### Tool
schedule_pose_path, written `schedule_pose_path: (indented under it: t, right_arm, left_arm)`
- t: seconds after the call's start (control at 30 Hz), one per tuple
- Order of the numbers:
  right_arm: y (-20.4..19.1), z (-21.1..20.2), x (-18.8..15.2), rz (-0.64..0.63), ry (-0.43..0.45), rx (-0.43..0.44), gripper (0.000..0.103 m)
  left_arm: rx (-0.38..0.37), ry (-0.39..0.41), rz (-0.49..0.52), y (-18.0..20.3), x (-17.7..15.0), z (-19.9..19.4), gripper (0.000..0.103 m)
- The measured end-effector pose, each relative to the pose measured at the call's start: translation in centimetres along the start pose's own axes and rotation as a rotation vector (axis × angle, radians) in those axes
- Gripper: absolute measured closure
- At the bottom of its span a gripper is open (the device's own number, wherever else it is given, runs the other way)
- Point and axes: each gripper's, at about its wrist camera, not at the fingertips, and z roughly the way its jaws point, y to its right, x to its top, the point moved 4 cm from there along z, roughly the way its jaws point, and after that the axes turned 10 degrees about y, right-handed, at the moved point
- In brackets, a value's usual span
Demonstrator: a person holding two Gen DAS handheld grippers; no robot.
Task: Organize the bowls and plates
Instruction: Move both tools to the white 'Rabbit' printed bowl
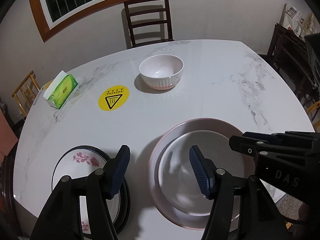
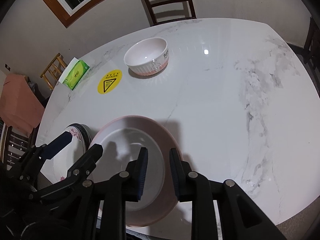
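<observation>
A: What do I have in front of me?

B: My left gripper [image 1: 160,172] hangs with its jaws apart and nothing in them, over the left rim of the grey plate [image 1: 200,182], which sits nested in the pink plate [image 1: 202,125]. My right gripper [image 2: 158,172] has a narrow gap, its pads either side of the nested rims; I cannot tell whether they pinch.

A: What could go wrong?

B: I judge that lifting with a loose pinch could let the glossy plates slide apart.

A: Do the 2 views differ?

B: The bowl [image 2: 146,56] stands far off; only the right view shows its rabbit print clearly. The left view shows more of the floral plate [image 1: 80,166].
</observation>
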Motion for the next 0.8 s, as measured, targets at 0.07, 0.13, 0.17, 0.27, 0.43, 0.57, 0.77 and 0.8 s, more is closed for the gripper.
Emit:
schedule_pose_path:
  t: [0.07,0.13,0.17,0.27,0.43,0.57,0.77,0.8]
  right_arm:
    - [-0.1,-0.1,0.3,-0.004,0.005,0.004,0.08]
    - [-0.1,-0.2,0.7,-0.007,0.013,0.006,0.08]
    - [-0.1,-0.3,0.8,-0.007,0.015,0.006,0.08]
    - [0.0,-0.4,1.2,-0.013,0.019,0.007,0.08]
    - [0.5,-0.1,2.0,-0.02,0.023,0.0,0.08]
    - [0.8,0.5,3.1,-0.032,0.037,0.007,0.08]
    - [2.0,1.5,5.5,-0.022,0.046,0.052,0.08]
    - [2.2,1.7,6.0,-0.021,0.044,0.049,0.08]
  left_arm:
    - [0.002,0.001,0.003,0.0,0.1,0.0,0.044]
    - [-0.002,0.007,0.003,-0.1,0.3,0.0,0.044]
    - [0.001,0.008,0.003,-0.1,0.3,0.0,0.043]
    - [0.005,0.011,0.005,-0.3,0.6,0.1,0.043]
    - [0.021,0.008,0.003,-0.9,0.9,0.6,0.043]
    - [0.026,-0.004,-0.01,-1.7,1.3,1.5,0.043]
    - [0.009,-0.038,-0.07,-3.7,2.1,3.6,0.043]
    - [0.007,-0.043,-0.083,-4.3,2.4,4.0,0.043]
